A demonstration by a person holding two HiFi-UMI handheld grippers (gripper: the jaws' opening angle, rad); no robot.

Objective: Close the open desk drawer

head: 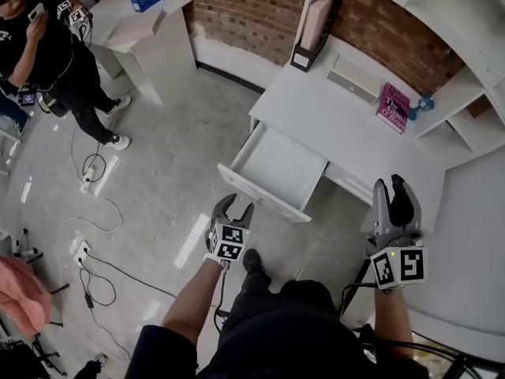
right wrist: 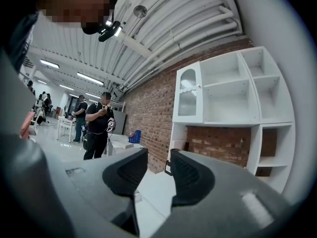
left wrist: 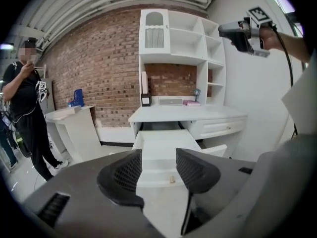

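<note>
The white desk [head: 347, 144] has its left drawer [head: 280, 166] pulled far out and empty. The drawer's front panel [head: 259, 197] faces me and carries a small knob [left wrist: 172, 179]. My left gripper [head: 236, 204] hangs open just in front of that panel, not touching it. In the left gripper view the drawer [left wrist: 159, 150] shows between the left gripper's [left wrist: 158, 170] spread jaws. My right gripper [head: 389, 180] is held higher, over the desk's front right corner, slightly open with nothing in it. In its own view the right gripper [right wrist: 159, 170] frames only the desk top.
A pink book [head: 393, 109] and a black file holder [head: 312, 39] lie on the desk below the shelf hutch [head: 465, 69]. A person [head: 49, 54] stands at far left by a white stand [head: 150, 34]. Cables [head: 99, 212] trail across the floor.
</note>
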